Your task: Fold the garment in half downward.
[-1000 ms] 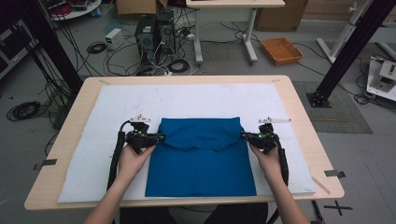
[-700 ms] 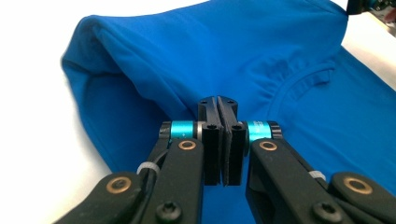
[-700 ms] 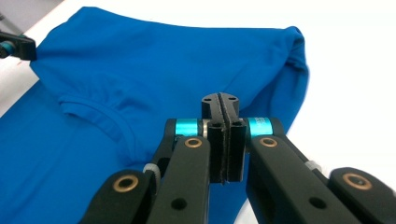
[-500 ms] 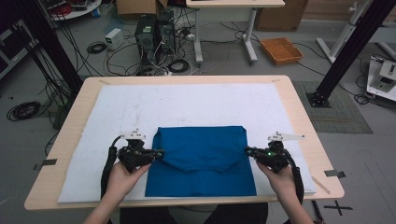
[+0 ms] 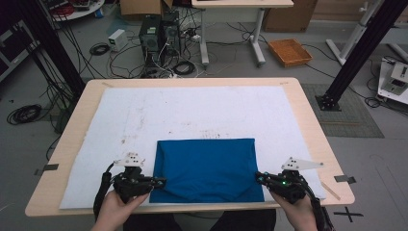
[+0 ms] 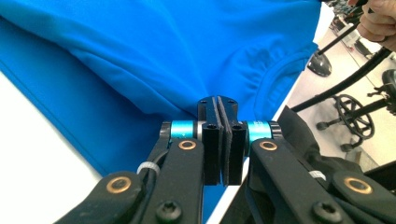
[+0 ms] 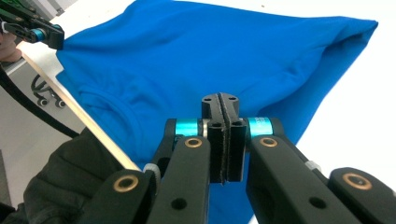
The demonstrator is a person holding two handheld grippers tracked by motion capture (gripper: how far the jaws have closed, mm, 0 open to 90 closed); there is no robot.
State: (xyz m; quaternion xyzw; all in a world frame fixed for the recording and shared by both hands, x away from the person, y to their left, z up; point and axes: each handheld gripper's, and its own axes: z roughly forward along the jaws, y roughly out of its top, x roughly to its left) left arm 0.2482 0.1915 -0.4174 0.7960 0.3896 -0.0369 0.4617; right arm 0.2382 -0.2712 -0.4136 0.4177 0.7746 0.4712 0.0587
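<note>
On the desk (image 5: pixel 308 120) the blue shirt (image 5: pixel 207 168) lies folded on the white mat (image 5: pixel 192 110), near the front edge. We've got each hand-held gripper, left (image 5: pixel 161 182) and right (image 5: pixel 260 178), clamped on a near corner; we'd pull both evenly so the fold stays square.

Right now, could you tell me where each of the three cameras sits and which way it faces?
High view: fixed above the person's side, facing forward and down on the table; both hands, left gripper and right gripper show, each clamped on the blue shirt.
Left gripper view: rides on the left gripper, looking along its shut jaws across the shirt.
Right gripper view: rides on the right gripper, looking across the shirt toward the left gripper.
Shared: the shirt's collar shows in both gripper views.
</note>
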